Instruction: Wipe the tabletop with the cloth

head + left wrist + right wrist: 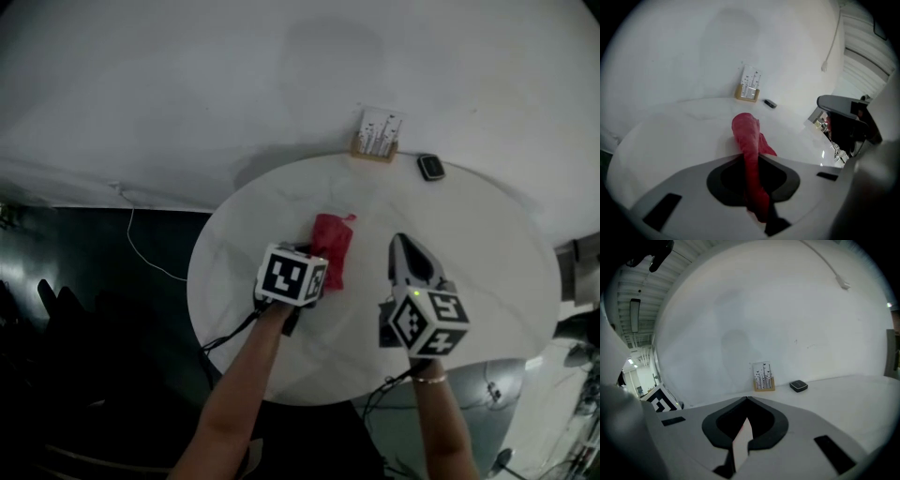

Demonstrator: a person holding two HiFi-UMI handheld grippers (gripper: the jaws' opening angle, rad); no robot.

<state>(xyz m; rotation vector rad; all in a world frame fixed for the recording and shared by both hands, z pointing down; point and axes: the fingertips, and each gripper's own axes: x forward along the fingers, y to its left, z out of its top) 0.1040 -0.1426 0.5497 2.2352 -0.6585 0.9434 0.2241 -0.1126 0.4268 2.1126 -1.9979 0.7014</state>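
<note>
The left gripper (317,269) is clamping its jaws on the near end of the red cloth (332,246), and in the left gripper view the cloth (746,136) is running as a bunched strip from between the closed jaws out toward the far side. The rest of the cloth is lying on the round white table (487,281), a little left of its middle. To the right, the right gripper (400,242) is hovering over bare tabletop, well apart from the cloth; in its own view its jaws are pressing together with nothing between them. At the far edge of the table a small printed card in a wooden stand (379,135) is standing upright, and a small black device (430,167) is lying just to its right.
</note>
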